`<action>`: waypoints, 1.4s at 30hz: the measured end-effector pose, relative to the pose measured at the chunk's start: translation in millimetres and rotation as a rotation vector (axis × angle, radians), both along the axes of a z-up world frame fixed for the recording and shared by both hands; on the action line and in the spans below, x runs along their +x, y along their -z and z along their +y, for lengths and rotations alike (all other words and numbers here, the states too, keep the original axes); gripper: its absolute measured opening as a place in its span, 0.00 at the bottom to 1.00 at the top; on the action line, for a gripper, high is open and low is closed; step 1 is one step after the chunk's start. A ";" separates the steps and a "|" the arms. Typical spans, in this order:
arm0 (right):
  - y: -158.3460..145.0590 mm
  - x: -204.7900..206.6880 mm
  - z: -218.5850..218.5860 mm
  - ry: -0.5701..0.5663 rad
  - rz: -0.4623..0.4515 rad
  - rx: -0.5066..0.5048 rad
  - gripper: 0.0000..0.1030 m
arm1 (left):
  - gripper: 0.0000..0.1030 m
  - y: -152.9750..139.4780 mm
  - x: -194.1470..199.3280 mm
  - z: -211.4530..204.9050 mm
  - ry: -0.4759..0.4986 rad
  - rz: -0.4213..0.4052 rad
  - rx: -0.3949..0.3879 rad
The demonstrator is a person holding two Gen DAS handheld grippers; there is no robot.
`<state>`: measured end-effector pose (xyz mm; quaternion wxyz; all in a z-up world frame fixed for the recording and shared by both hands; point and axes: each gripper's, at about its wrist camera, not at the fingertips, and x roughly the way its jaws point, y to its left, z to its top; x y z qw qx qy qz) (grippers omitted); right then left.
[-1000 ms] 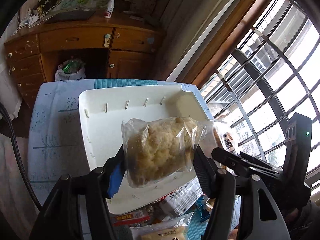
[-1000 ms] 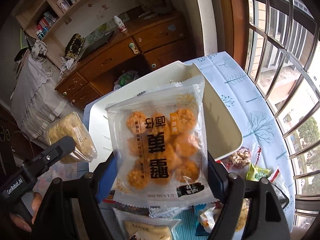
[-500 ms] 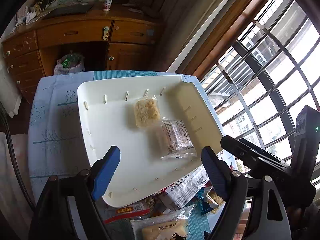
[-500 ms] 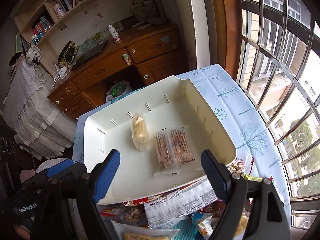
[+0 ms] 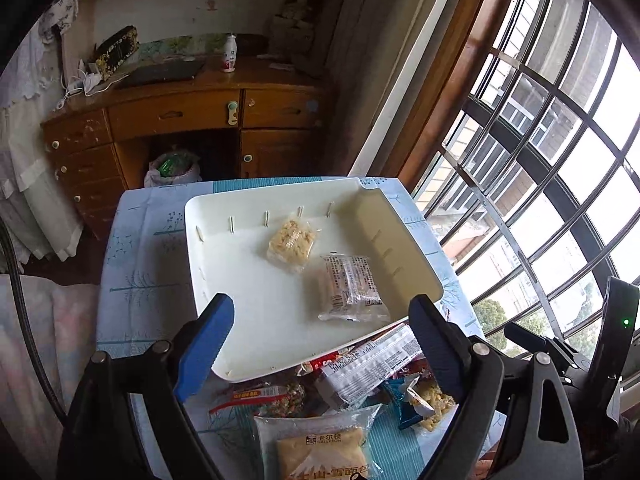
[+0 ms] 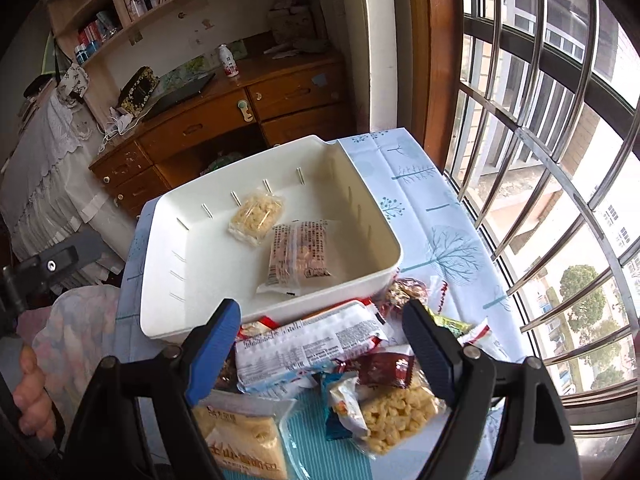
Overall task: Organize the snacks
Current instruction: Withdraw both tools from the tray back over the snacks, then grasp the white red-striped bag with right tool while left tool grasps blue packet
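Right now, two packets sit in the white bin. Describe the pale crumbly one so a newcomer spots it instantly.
Find the white plastic bin on the tree-print tablecloth by the window. Two packets lie in it; the target is the clear-wrapped pale yellow crumbly snack nearer the bin's slotted far wall. Its neighbour, the clear packet with printed black text, lies closer to the camera, while the target's wrapper shows no print.

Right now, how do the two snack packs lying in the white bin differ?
The clear crumbly pack shows pale yellow pieces through plain wrap; the printed pack is covered in small text. The clear crumbly pack lies nearer the far wall of the white bin; the printed pack lies nearer the front rim and looks longer. Both lie flat, released.
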<state>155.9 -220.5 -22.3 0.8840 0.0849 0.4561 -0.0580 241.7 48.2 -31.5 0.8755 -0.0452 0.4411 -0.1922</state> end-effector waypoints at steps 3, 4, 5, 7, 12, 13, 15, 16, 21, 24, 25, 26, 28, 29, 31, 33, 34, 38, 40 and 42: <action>-2.5 -17.9 -13.0 0.004 -0.004 -0.008 0.81 | 0.86 -5.7 -17.9 -9.6 -0.019 -0.001 -0.006; -2.8 -23.1 -17.3 0.001 -0.003 -0.003 0.81 | 0.86 -7.1 -23.8 -12.9 -0.021 0.000 -0.007; -3.1 -28.4 -21.7 -0.005 -0.004 0.004 0.81 | 0.86 -8.4 -28.9 -17.7 -0.023 0.000 -0.006; -3.7 -38.7 -29.1 -0.020 -0.012 0.005 0.81 | 0.86 -11.0 -39.3 -26.4 -0.032 -0.007 0.003; -4.5 -58.7 -44.1 -0.070 -0.001 -0.009 0.81 | 0.86 -17.3 -66.8 -47.1 -0.051 -0.039 0.004; -4.6 -61.5 -47.9 -0.080 0.002 -0.004 0.81 | 0.86 -18.4 -72.1 -51.6 -0.049 -0.044 0.002; -5.6 -66.2 -57.5 -0.090 0.009 0.001 0.81 | 0.86 -20.2 -82.5 -61.2 -0.052 -0.052 0.011; -5.9 -68.2 -62.2 -0.095 0.013 0.004 0.81 | 0.86 -20.1 -87.3 -65.9 -0.055 -0.054 0.015; -3.9 -74.9 -84.5 -0.117 0.044 0.018 0.81 | 0.88 -13.1 -108.1 -88.0 -0.049 -0.010 -0.003; 0.7 -77.1 -99.1 -0.134 0.071 0.032 0.81 | 0.89 -5.9 -119.3 -98.7 -0.057 0.023 -0.030; 2.1 -77.6 -103.6 -0.140 0.080 0.035 0.81 | 0.89 -3.7 -123.3 -102.6 -0.063 0.030 -0.029; 3.8 -78.1 -108.0 -0.147 0.091 0.037 0.81 | 0.89 -1.4 -126.4 -107.0 -0.070 0.038 -0.022; 7.6 -79.1 -116.2 -0.160 0.110 0.040 0.81 | 0.89 4.4 -131.5 -115.6 -0.082 0.058 -0.002; 9.9 -80.3 -120.4 -0.167 0.119 0.043 0.81 | 0.89 7.9 -133.9 -119.9 -0.089 0.069 0.007; 15.0 -81.9 -128.2 -0.185 0.138 0.053 0.81 | 0.89 15.4 -138.1 -127.4 -0.109 0.088 0.018; 20.5 -81.9 -136.0 -0.200 0.160 0.064 0.81 | 0.89 22.5 -140.8 -132.1 -0.116 0.107 0.000; 23.4 -81.6 -139.9 -0.206 0.171 0.071 0.81 | 0.89 25.6 -141.8 -134.5 -0.123 0.113 -0.009; 35.6 -74.9 -157.6 -0.222 0.211 0.107 0.81 | 0.89 43.3 -141.4 -143.2 -0.148 0.152 -0.009; 42.6 -70.3 -166.1 -0.221 0.237 0.127 0.81 | 0.89 53.7 -139.4 -144.8 -0.164 0.181 -0.017; 50.9 -66.1 -173.5 -0.224 0.276 0.144 0.81 | 0.89 63.5 -135.3 -144.3 -0.185 0.217 -0.034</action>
